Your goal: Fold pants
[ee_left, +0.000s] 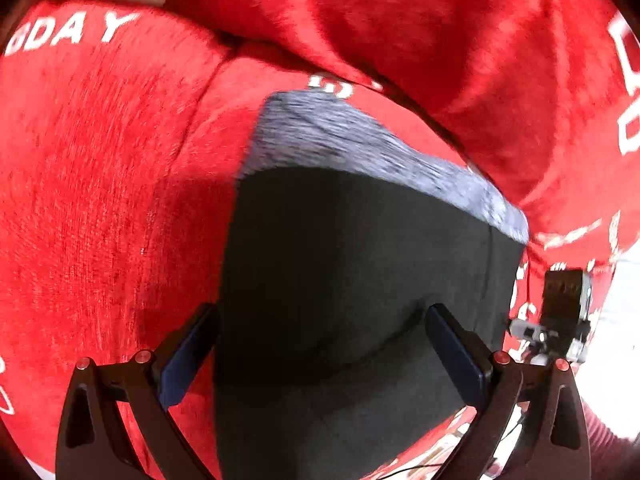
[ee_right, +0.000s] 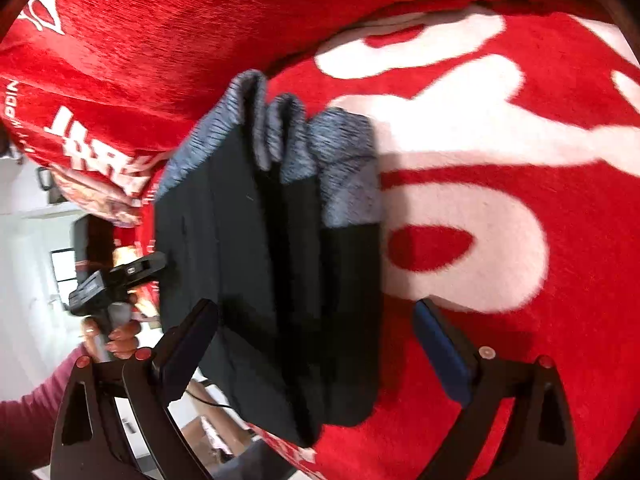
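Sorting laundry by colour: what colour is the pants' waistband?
Heathered grey waistband on black pants; right wrist view.

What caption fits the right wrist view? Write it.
Open right gripper over folded black pants with grey waistband on red blanket.

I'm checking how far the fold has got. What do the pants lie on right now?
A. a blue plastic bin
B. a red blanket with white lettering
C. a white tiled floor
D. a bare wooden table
B: the dark pants, folded into a stack with a grey heathered band, rest on a red blanket printed with white letters; both wrist views show red fabric around them.
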The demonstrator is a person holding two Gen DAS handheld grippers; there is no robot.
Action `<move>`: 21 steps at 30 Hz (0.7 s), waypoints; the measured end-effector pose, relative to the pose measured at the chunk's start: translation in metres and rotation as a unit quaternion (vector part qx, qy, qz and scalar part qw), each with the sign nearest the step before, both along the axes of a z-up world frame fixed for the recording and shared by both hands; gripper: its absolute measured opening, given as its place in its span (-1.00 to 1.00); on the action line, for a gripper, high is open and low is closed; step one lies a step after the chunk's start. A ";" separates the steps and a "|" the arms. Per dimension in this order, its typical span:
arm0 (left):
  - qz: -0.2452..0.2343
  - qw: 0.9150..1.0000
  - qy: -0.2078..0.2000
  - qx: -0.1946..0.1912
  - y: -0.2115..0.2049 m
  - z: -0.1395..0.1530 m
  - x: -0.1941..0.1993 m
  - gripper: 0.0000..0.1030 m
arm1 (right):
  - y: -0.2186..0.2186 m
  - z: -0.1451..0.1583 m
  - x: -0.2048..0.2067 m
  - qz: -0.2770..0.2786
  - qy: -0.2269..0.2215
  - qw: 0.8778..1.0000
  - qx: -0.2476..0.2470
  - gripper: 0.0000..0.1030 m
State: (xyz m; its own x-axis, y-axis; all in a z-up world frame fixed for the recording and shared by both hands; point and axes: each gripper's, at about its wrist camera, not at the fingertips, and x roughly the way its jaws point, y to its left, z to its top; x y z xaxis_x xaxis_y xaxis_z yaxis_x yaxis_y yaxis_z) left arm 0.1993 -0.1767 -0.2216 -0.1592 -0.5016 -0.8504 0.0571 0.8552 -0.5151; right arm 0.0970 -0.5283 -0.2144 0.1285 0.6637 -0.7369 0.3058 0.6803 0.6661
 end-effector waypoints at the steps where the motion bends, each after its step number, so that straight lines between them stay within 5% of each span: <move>1: 0.006 1.000 0.008 -0.004 0.003 -0.006 0.002 0.98 | 0.001 -0.002 0.002 -0.001 -0.003 1.000 0.015 0.91; 8: -0.015 1.000 0.000 -0.005 -0.011 -0.009 0.000 0.99 | 0.008 -0.007 0.011 0.004 -0.033 0.999 0.036 0.93; 13: -0.052 0.997 -0.042 0.035 -0.026 0.004 -0.006 0.99 | 0.013 -0.003 0.008 0.017 -0.042 0.999 0.026 0.93; 21: -0.028 1.000 0.002 -0.006 -0.022 -0.012 -0.007 0.99 | 0.007 -0.012 0.009 -0.004 -0.031 0.998 0.054 0.94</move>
